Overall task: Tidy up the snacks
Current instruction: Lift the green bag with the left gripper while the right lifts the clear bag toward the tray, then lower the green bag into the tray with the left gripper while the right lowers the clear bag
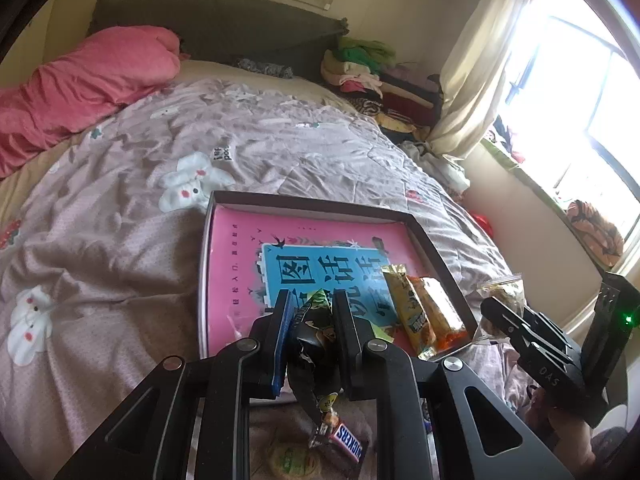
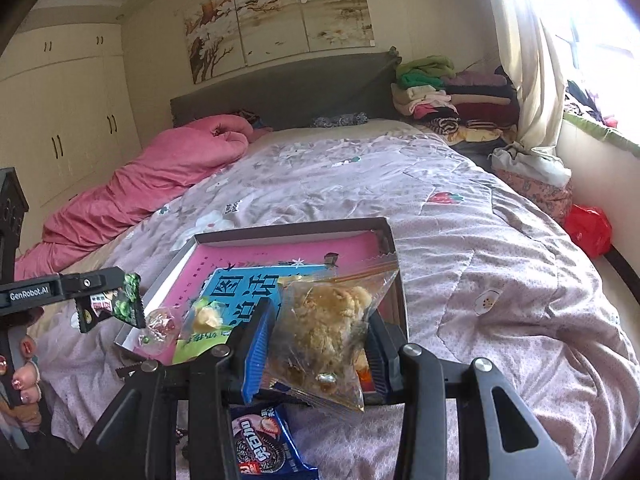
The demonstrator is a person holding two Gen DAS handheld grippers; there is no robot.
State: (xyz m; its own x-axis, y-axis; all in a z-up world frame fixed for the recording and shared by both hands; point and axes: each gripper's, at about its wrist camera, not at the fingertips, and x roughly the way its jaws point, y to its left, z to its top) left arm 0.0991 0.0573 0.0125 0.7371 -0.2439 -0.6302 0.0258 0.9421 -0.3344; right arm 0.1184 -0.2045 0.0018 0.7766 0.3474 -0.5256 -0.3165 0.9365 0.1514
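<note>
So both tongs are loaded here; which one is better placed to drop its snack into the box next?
Probably the right. Its tongs hold the clear bag of pastry already over the pink-lined box. The left tongs grip a dark green packet that appears short of the box's near edge.

Left wrist view: low over the foot of the bed (image 1: 280,152), looking forward along the left gripper (image 1: 310,312) toward the headboard (image 1: 216,28); window (image 1: 572,92) at right edge; shallow box (image 1: 320,204) close below. Right wrist view: similarly low and near, set further right, facing the headboard (image 2: 288,92) and wall paintings (image 2: 280,20), along the right gripper (image 2: 320,336). Shared field: box (image 2: 288,232), quilt, pink blanket (image 1: 80,84), folded clothes pile (image 2: 452,96). Each view catches the opposite gripper at its edge.
</note>
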